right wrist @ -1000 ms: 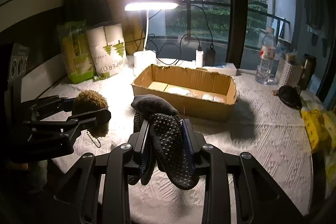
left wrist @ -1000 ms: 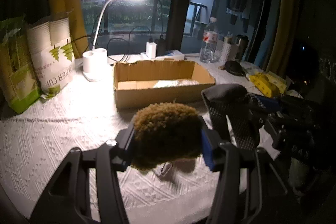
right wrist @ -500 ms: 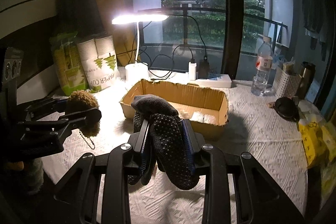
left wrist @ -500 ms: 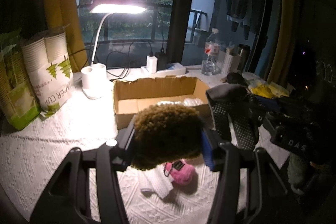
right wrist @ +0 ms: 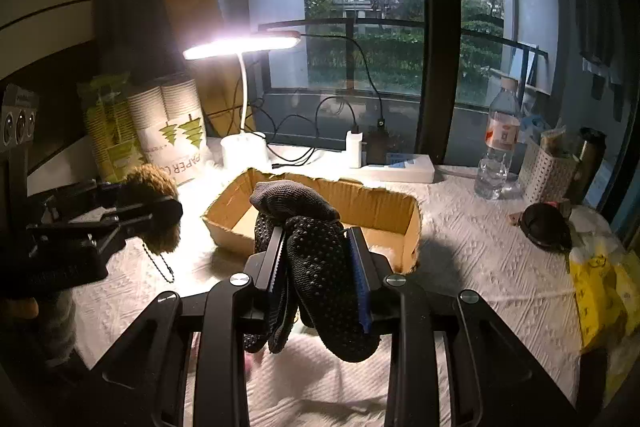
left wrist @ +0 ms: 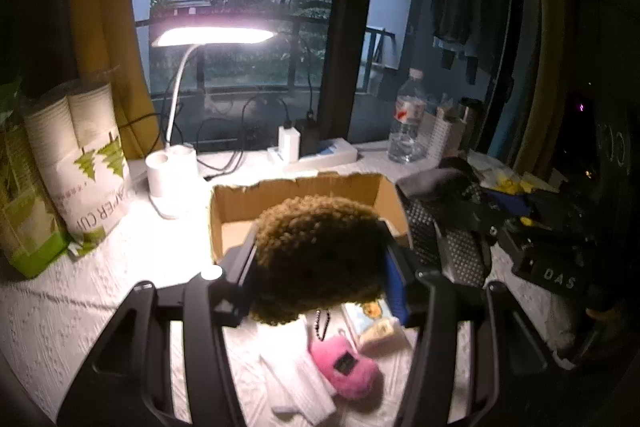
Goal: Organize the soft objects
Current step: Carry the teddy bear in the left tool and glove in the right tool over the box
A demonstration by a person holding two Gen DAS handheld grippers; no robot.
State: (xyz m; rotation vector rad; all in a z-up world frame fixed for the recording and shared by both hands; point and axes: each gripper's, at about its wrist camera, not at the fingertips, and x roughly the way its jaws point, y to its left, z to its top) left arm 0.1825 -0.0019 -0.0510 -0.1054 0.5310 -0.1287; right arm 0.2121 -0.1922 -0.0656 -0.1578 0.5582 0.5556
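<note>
My left gripper [left wrist: 320,267] is shut on a brown fuzzy plush [left wrist: 316,251] with a dangling bead chain, held above the table in front of the open cardboard box [left wrist: 240,203]. My right gripper [right wrist: 318,267] is shut on a black dotted glove [right wrist: 316,259], held above the table in front of the same box [right wrist: 384,211]. In the right wrist view the left gripper and plush [right wrist: 154,203] are at the left. A pink plush [left wrist: 348,367], a white sock [left wrist: 296,379] and a small packet [left wrist: 376,323] lie on the tablecloth below the left gripper.
A lit desk lamp [left wrist: 176,171], paper-cup packs [left wrist: 80,163], a power strip [right wrist: 396,167], a water bottle [right wrist: 498,147], a mesh holder [right wrist: 548,167], a dark round object [right wrist: 546,227] and yellow bags [right wrist: 600,291] surround the box.
Both grippers have risen and pulled back with their loads. The pink plush, sock and packet have come into view under the left gripper.
</note>
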